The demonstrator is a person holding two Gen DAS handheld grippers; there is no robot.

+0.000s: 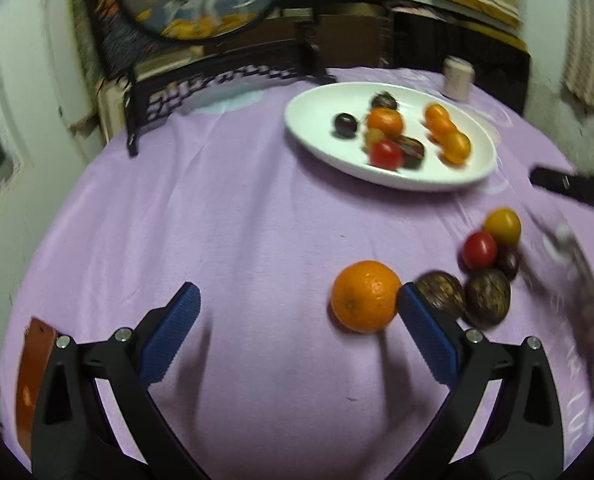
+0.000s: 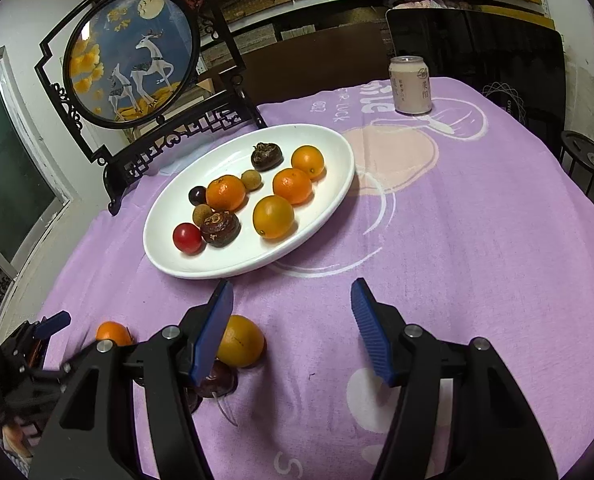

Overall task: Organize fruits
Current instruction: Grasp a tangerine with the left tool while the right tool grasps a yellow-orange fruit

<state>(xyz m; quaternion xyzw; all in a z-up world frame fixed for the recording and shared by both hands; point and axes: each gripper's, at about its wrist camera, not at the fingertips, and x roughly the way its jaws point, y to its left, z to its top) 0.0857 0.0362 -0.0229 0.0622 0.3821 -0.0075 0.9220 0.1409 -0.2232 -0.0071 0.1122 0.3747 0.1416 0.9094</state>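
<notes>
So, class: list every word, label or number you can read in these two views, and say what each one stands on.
"LUCK", upside down, preceded by letters too unclear to read: purple tablecloth, near the plate.
Large white letters beside it, upside down: not surely readable.
Print on the can: too small to read.
Circular emblem on the black chair back: its lettering is too small.
Left wrist view: cloth lettering is blurred.

Left gripper (image 1: 299,304): black arms, blue ribbed pads, jaws wide apart, nothing between, angled downward | Right gripper (image 2: 293,300): black arms, blue ribbed pads, jaws parted, nothing between, angled downward, tips apart from surface
</notes>
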